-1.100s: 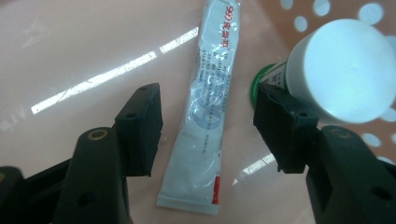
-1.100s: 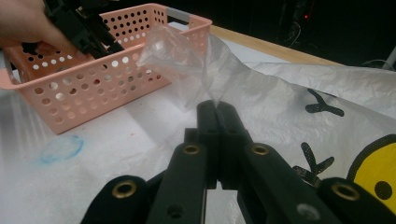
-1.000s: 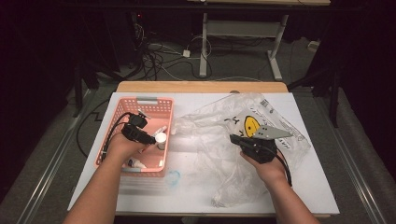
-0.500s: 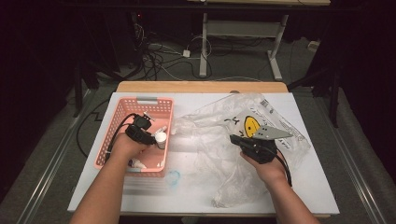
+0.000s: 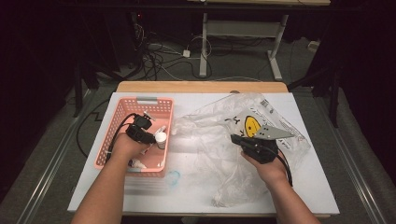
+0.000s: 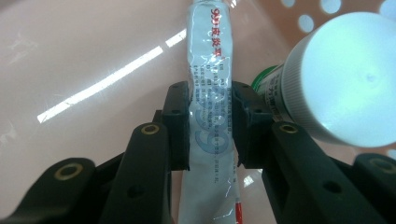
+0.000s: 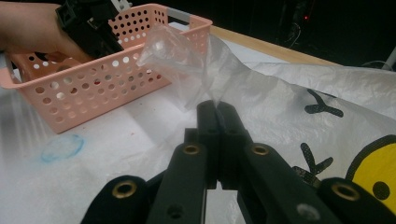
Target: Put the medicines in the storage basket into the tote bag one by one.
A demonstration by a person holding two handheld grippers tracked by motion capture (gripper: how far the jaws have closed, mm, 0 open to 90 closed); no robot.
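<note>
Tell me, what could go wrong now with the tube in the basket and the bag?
1. The left claw has just been closing on the soft tube; squeezing harder might burst it or let it slip.
2. The white-capped bottle sits right beside that claw and could get knocked as the tube lifts out of the pink basket.
3. The right claw pinches thin film of the plastic bag; a tug might tear it.

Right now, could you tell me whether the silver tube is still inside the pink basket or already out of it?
Still inside: the silver tube lies on the floor of the pink basket, with the left tool closing around it.
</note>
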